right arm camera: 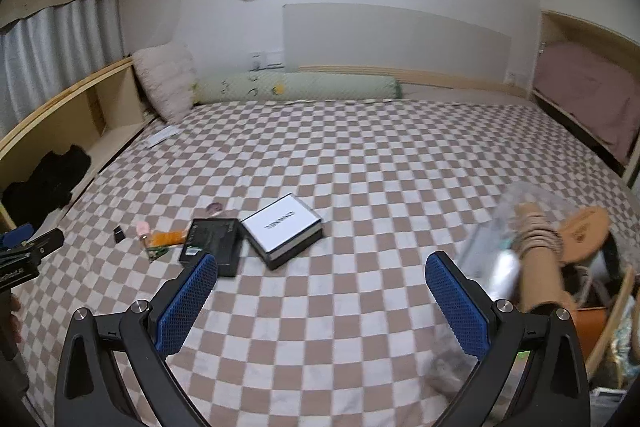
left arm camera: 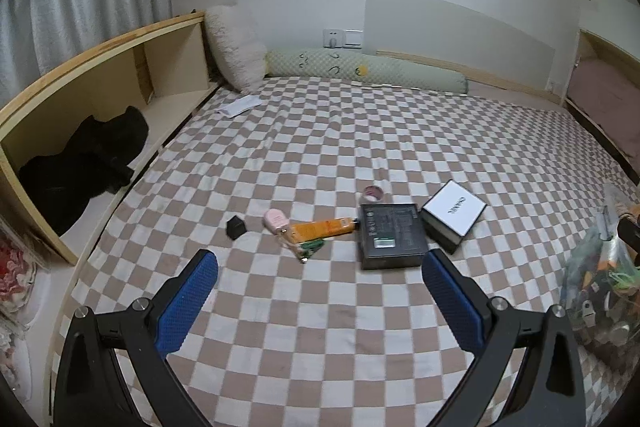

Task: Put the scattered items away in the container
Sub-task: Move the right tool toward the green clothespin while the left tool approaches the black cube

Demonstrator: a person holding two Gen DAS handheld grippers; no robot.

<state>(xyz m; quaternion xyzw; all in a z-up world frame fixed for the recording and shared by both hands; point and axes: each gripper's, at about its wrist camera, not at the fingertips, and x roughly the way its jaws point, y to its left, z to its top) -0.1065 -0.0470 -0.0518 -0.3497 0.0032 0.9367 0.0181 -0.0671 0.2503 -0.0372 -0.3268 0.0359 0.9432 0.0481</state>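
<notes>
Scattered on the checkered bed lie a small black cube (left arm camera: 236,228), a pink case (left arm camera: 275,219), an orange tube (left arm camera: 320,228), a little green board (left arm camera: 310,249), a round pinkish lid (left arm camera: 373,193), a flat black box (left arm camera: 392,235) and a white box with black sides (left arm camera: 454,211). My left gripper (left arm camera: 320,263) hovers open just short of them, holding nothing. My right gripper (right arm camera: 320,265) is open too, nearest the white box (right arm camera: 282,229) and black box (right arm camera: 212,241). A clear plastic bag (right arm camera: 492,251) full of clutter sits at the right.
A wooden shelf (left arm camera: 100,67) with a black cloth (left arm camera: 88,163) runs along the bed's left side. A fluffy pillow (left arm camera: 236,47) and a green bolster (left arm camera: 360,69) lie at the headboard. A white paper (left arm camera: 238,105) lies near them. A cardboard tube (right arm camera: 540,275) and a sandal (right arm camera: 584,233) stick out beside the bag.
</notes>
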